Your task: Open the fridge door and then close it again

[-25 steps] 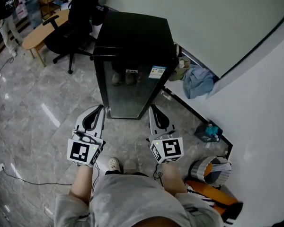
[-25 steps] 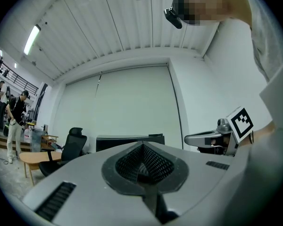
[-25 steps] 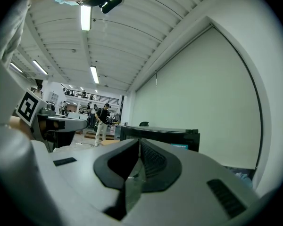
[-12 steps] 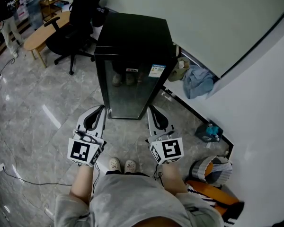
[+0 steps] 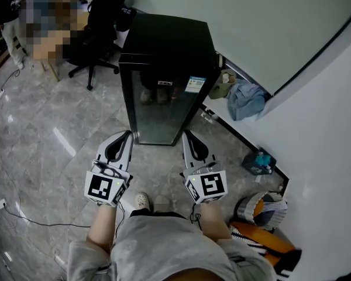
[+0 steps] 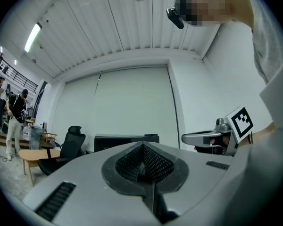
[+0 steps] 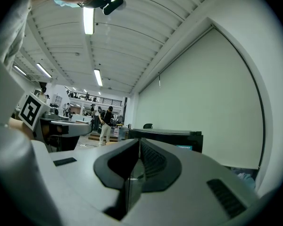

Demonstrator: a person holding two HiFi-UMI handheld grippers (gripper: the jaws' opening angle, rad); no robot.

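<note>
A small black fridge (image 5: 164, 57) stands against the pale wall with its glass door (image 5: 161, 113) closed, facing me. It shows as a dark box (image 6: 125, 141) in the left gripper view and as the same dark box (image 7: 167, 139) in the right gripper view. My left gripper (image 5: 124, 135) hangs in front of the door's left lower corner, jaws together, nothing held. The right gripper (image 5: 188, 135) hovers before the door's right lower corner, also shut and empty. Both stand short of the door, apart from it.
A black office chair (image 5: 96, 22) and a wooden table stand left of the fridge. Clothes (image 5: 244, 101) lie on the floor to its right, with a basket (image 5: 260, 209) and a small teal item (image 5: 258, 161) near the white wall. A cable (image 5: 23, 218) runs across the marble floor.
The right gripper has crept slightly forward toward the fridge. My feet have shifted below. The left gripper holds its place.
</note>
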